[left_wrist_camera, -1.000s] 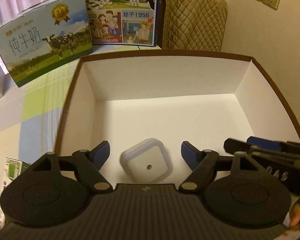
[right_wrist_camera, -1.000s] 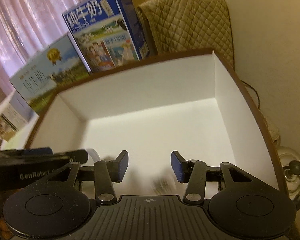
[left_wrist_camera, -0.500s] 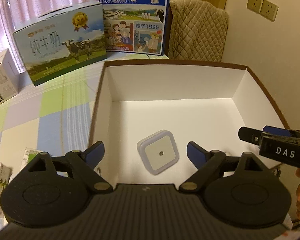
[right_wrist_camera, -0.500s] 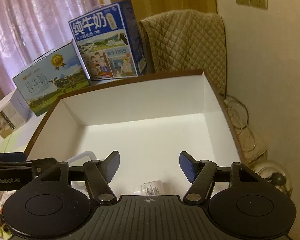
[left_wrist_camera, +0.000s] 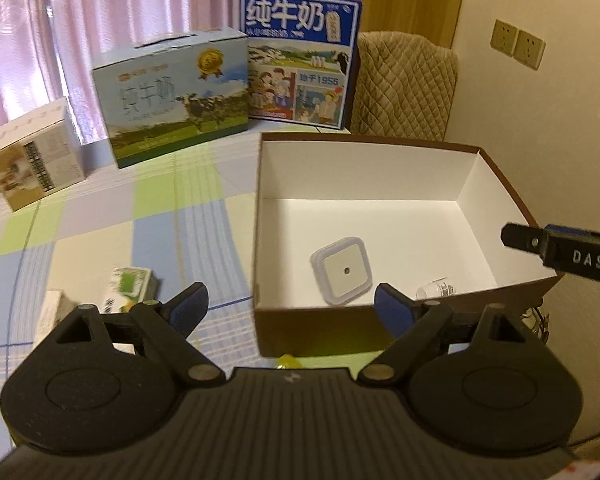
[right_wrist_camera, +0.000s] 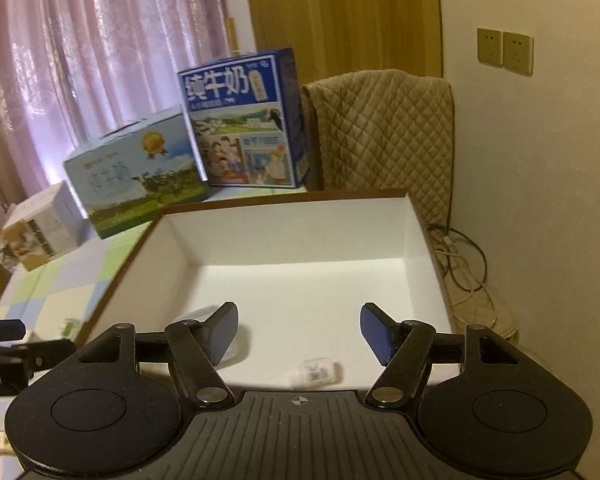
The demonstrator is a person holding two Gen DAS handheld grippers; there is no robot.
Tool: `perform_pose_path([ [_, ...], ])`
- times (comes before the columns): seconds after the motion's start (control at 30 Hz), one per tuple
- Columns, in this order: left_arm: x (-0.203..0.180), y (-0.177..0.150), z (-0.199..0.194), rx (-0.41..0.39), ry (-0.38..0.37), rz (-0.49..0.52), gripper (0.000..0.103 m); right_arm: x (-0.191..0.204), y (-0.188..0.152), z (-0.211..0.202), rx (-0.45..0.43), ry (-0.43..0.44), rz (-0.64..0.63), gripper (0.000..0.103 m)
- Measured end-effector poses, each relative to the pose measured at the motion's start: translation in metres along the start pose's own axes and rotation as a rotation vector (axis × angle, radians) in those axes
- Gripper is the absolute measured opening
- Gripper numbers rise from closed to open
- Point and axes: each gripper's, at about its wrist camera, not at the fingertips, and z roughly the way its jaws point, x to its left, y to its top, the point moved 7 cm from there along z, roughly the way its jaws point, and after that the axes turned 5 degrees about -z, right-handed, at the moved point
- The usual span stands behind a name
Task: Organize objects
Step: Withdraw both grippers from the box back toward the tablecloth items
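A brown box with a white inside [left_wrist_camera: 380, 184] [right_wrist_camera: 300, 240] sits on the checked tablecloth. A white square night light [left_wrist_camera: 342, 270] lies on its floor near the front wall, and a small clear vial [left_wrist_camera: 436, 290] [right_wrist_camera: 318, 372] lies to its right. My left gripper [left_wrist_camera: 292, 306] hangs open and empty, in front of and above the box's near left corner. My right gripper [right_wrist_camera: 298, 332] is open and empty above the box's near edge, with the vial just below it. The night light [right_wrist_camera: 202, 314] is partly hidden behind the right gripper's left finger.
Small green-and-white packets [left_wrist_camera: 128, 286] lie on the tablecloth [left_wrist_camera: 120, 220] left of the box. Two milk cartons [left_wrist_camera: 172, 96] [left_wrist_camera: 300, 60] and a small cardboard box [left_wrist_camera: 32, 152] stand at the back. A quilted chair back [left_wrist_camera: 404, 84] and the wall are on the right.
Both grippers have pulled back and up from inside the box, staying open. The left one has also drifted left. The night light and the vial now lie free on the box floor.
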Motion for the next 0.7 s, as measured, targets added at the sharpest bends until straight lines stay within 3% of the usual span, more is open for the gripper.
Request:
perform_pose_path([
  [0.3, 0.022, -0.018, -0.051, -0.049, 0.008, -0.020, 0.088, 0.035, -0.024, -0.035, -0.005, 0.065, -0.042, 0.070],
  [0.7, 0.045, -0.055, -0.085, -0.063, 0.034, -0.042, 0.089, 0.073, -0.059, -0.041, 0.054, 0.151, -0.068, 0.072],
])
